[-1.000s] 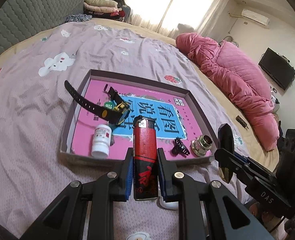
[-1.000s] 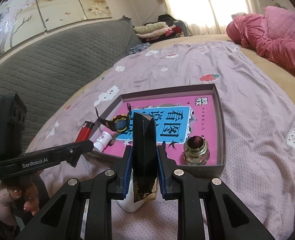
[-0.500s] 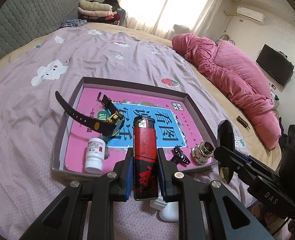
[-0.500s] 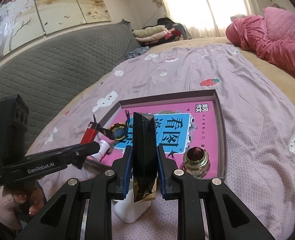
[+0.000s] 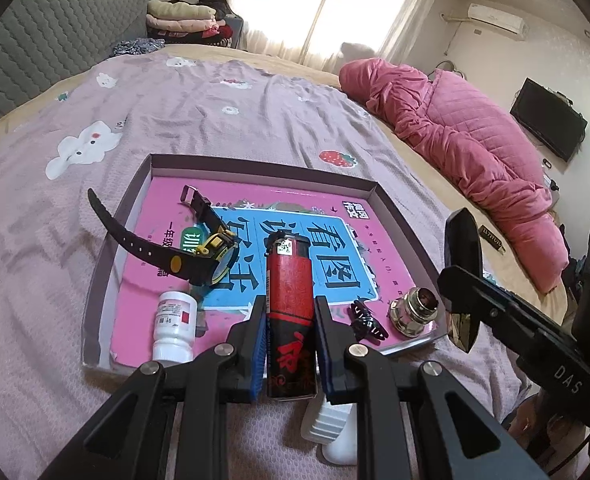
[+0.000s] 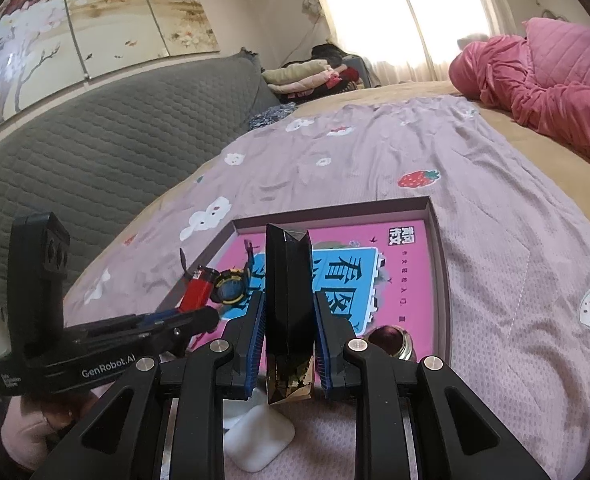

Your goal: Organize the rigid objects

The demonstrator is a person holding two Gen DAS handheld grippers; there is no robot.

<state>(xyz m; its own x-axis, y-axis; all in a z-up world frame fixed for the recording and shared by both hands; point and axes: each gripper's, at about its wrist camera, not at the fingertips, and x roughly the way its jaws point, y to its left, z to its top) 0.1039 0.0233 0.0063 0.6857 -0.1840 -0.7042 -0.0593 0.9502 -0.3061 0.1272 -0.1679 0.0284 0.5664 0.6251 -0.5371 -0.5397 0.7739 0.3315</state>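
A purple bedsheet (image 5: 215, 120) carries a shallow box tray (image 5: 255, 162) lined with a pink book cover. Inside the tray lie a black watch (image 5: 199, 248), a white pill bottle (image 5: 173, 326), a brass fitting (image 5: 415, 312) and a small black hair clip (image 5: 365, 320). The left gripper (image 5: 289, 336) is clamped on a red lighter (image 5: 291, 308) over the tray's near edge. The right gripper (image 6: 289, 340) is clamped on a black faceted bottle (image 6: 289, 300), apparently just short of the tray.
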